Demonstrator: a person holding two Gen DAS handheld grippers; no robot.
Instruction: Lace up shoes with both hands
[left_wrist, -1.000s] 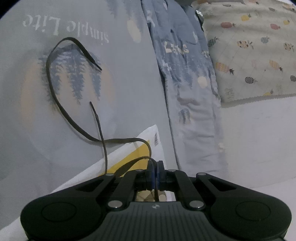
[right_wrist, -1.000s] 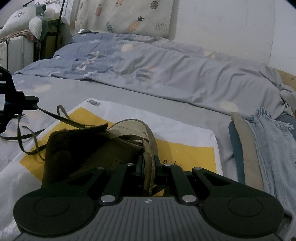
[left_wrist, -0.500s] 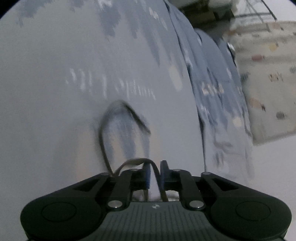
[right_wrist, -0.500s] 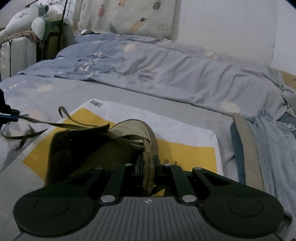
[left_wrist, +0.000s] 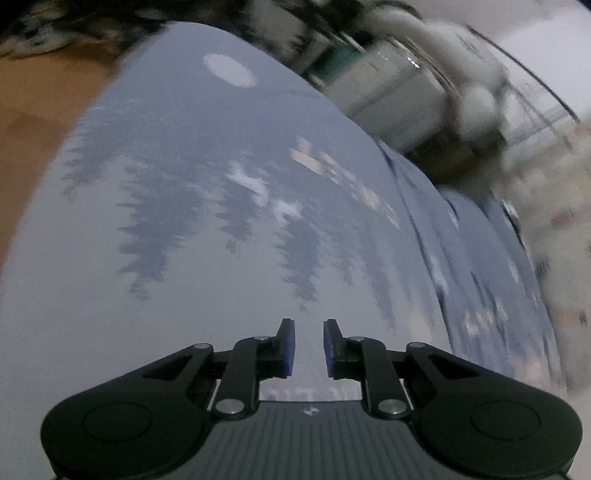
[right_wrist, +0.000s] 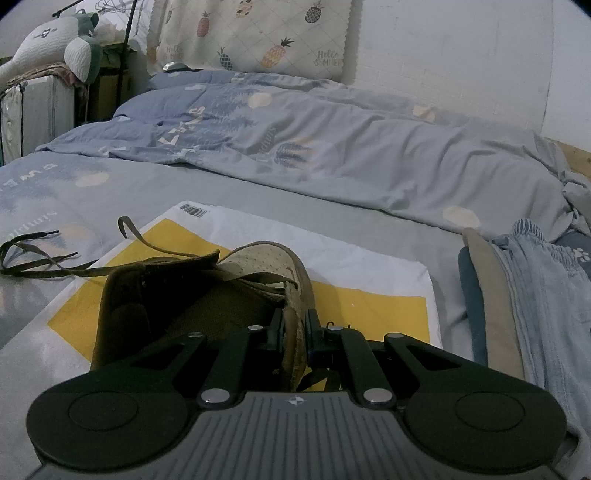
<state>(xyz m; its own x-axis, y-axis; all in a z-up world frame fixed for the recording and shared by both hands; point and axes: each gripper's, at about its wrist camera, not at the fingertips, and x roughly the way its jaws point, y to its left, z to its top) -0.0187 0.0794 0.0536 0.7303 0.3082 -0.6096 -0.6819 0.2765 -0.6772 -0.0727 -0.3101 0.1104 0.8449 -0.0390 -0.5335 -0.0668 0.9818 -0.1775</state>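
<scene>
We see the olive shoe (right_wrist: 207, 295) lying on a white and yellow bag (right_wrist: 369, 280) on the bed (right_wrist: 258, 192). Its dark lace (right_wrist: 48, 266) trails off to the left across the sheet. Our right hand-held gripper (right_wrist: 295, 325) is clamped on the shoe's upper edge, pads pressed against both sides. Our left hand-held gripper (left_wrist: 306, 343) has its jaws opening, a narrow gap with nothing between the blue pads (left_wrist: 290, 347), above the blurred printed sheet (left_wrist: 184, 184).
</scene>
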